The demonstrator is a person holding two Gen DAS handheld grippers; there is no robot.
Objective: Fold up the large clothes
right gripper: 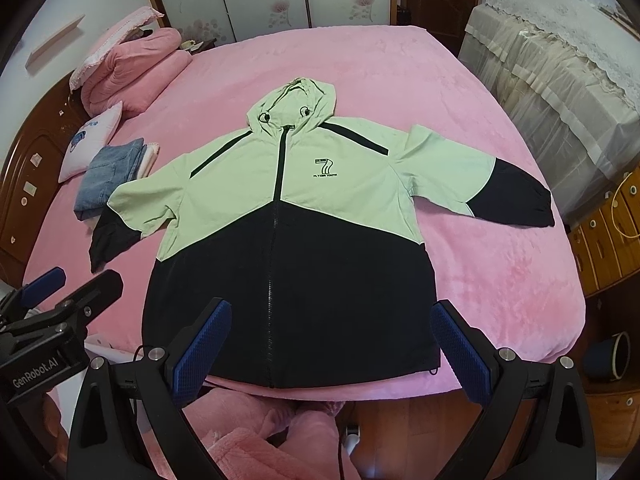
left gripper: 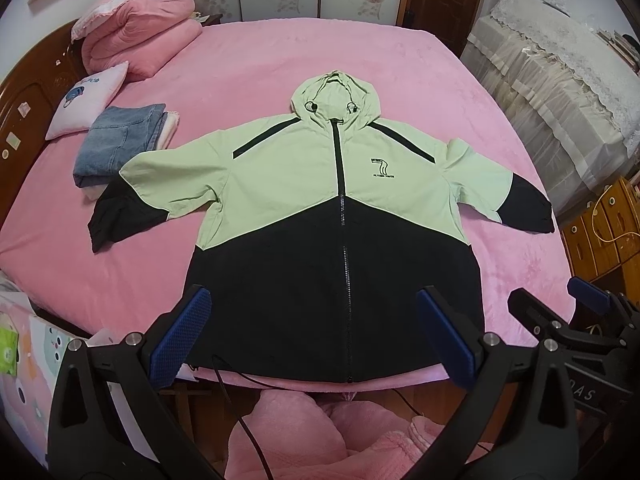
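Pale-green-and-black jacket [left gripper: 336, 216] lies face up, zipped, sleeves spread on the pink bed [left gripper: 256, 60], ready for folding. Left gripper [left gripper: 316, 338] and right gripper [right gripper: 332, 346] hover over its hem, fingers apart, holding nothing.

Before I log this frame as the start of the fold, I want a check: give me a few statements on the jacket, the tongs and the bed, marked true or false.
1. The jacket lies front up, zipped. True.
2. Both sleeves are folded across the chest. False: they spread out to the sides.
3. The left tongs are open and hold nothing. True.
4. The right tongs grip the hem. False: open, holding nothing.
5. Folded jeans lie on the bed. True.
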